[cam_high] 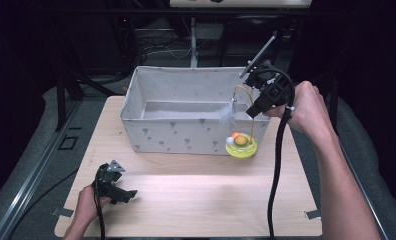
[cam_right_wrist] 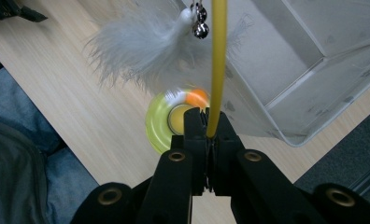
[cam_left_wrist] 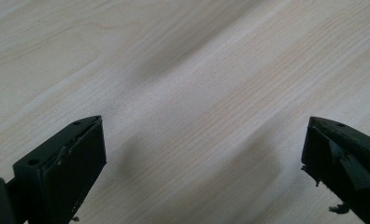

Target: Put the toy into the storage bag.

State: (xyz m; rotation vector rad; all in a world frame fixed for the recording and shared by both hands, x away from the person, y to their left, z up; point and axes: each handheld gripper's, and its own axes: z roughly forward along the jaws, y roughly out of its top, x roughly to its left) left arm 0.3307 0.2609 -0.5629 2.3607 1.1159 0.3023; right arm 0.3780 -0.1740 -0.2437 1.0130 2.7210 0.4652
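Observation:
A cat toy has a round yellow-green base (cam_high: 242, 146) (cam_right_wrist: 160, 122) holding an orange ball and a white ball. From it a thin yellow stalk (cam_high: 248, 91) (cam_right_wrist: 219, 60) arches up to a white feather (cam_high: 227, 116) (cam_right_wrist: 136, 44) and small bells (cam_right_wrist: 200, 28). My right gripper (cam_high: 253, 110) (cam_right_wrist: 206, 116) is shut on the stalk, above the base, at the front right corner of the bin. Whether the base touches the table I cannot tell. My left gripper (cam_high: 128, 194) (cam_left_wrist: 204, 126) rests low at the table's front left, open, with only bare wood between its jaws.
A grey-white fabric bin (cam_high: 176, 135) (cam_right_wrist: 286, 84) with small printed shapes stands at the back of the light wooden table (cam_high: 196, 190). It looks empty inside. Dark floor and stand legs surround the table. The right gripper's black cable (cam_high: 276, 170) hangs over the table's right side.

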